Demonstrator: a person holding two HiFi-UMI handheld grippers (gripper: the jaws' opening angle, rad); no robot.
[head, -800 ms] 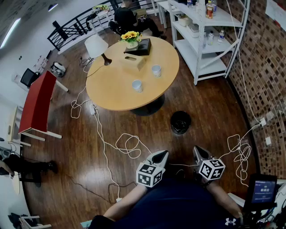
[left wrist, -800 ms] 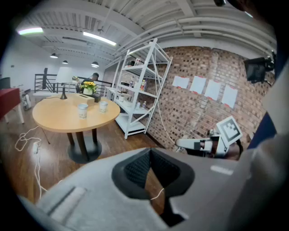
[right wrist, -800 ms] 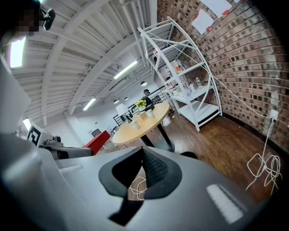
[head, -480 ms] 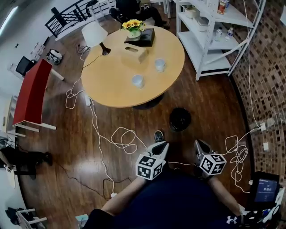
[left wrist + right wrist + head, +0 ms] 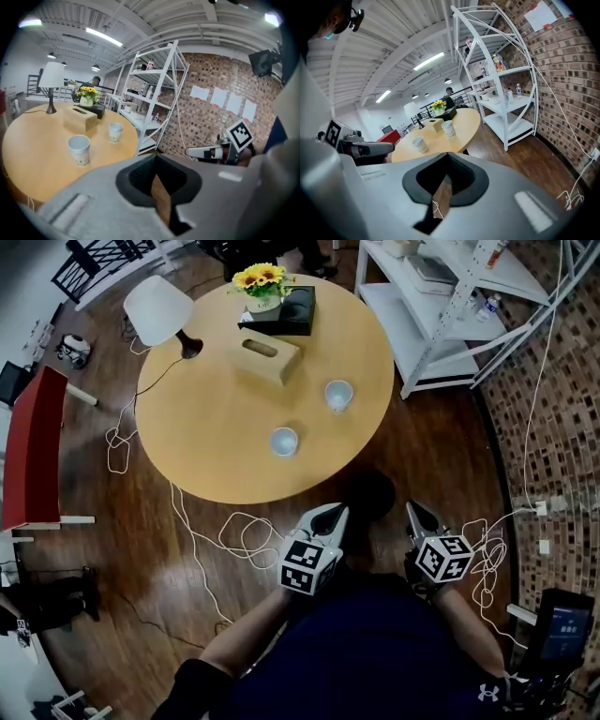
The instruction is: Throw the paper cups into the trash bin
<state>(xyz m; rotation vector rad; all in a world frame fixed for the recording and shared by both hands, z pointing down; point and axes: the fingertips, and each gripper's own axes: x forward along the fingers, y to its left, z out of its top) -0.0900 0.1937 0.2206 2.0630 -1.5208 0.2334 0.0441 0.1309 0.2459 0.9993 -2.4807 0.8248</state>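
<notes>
Two white paper cups stand on the round wooden table: one near the middle, the other further right. The left gripper view shows them as well, the near cup and the far cup. A black trash bin sits on the floor by the table's near edge, partly in shadow. My left gripper and right gripper are held close to my body, short of the table. Both are shut with nothing in them.
A tissue box, a flower pot, a black box and a lamp stand on the table's far side. A white shelf unit is at the right. White cables loop over the floor. A red table stands at the left.
The table and the bin have come nearer in the head view as the person stepped forward. Both grippers stay shut and side by side in front of the body.
</notes>
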